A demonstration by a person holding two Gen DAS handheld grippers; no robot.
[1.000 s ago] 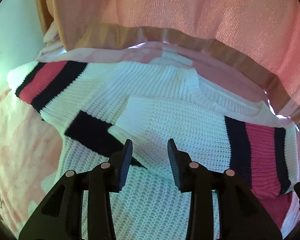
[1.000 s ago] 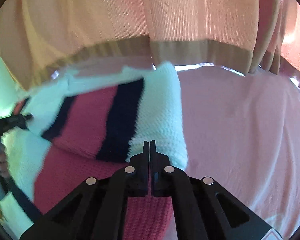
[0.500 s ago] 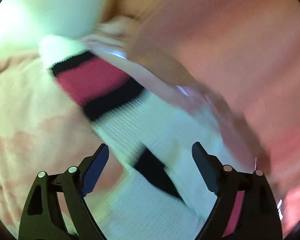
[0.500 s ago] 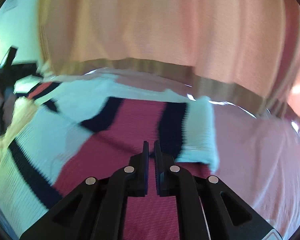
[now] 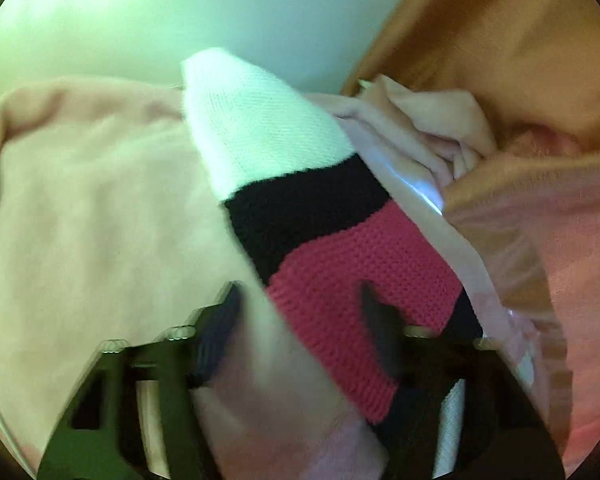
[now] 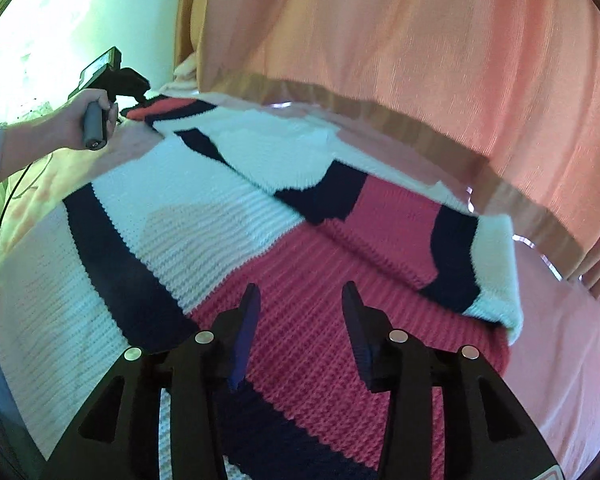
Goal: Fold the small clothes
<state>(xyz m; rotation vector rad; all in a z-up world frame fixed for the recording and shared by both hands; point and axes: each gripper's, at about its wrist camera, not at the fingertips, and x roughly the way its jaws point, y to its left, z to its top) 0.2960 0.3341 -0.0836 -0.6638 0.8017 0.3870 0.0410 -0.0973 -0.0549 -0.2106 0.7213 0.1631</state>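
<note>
A knitted sweater (image 6: 220,220) in white, navy and pink stripes lies spread on a pink bed cover. Its left sleeve (image 5: 320,240), white cuff farthest from me, runs between the fingers of my left gripper (image 5: 298,312). Those jaws are closing, but a gap still shows beside the left finger (image 5: 220,320). In the right wrist view a hand (image 6: 88,120) holds that gripper at the far left sleeve. My right gripper (image 6: 298,312) hovers over the pink band with its jaws opening and nothing between them. The right sleeve (image 6: 452,248) lies folded across the sweater's body.
A peach curtain (image 6: 420,60) hangs close behind the bed's far edge. A pale wall (image 5: 180,8) stands at the left. Crumpled pink cloth (image 5: 440,128) sits by the sleeve. The pink cover (image 5: 80,220) stretches left, and bare cover (image 6: 560,360) shows on the right.
My left gripper swung left from the sweater's body to the left sleeve, opened wide, then narrowed around it. My right gripper left the right cuff, moved over the pink band and opened.
</note>
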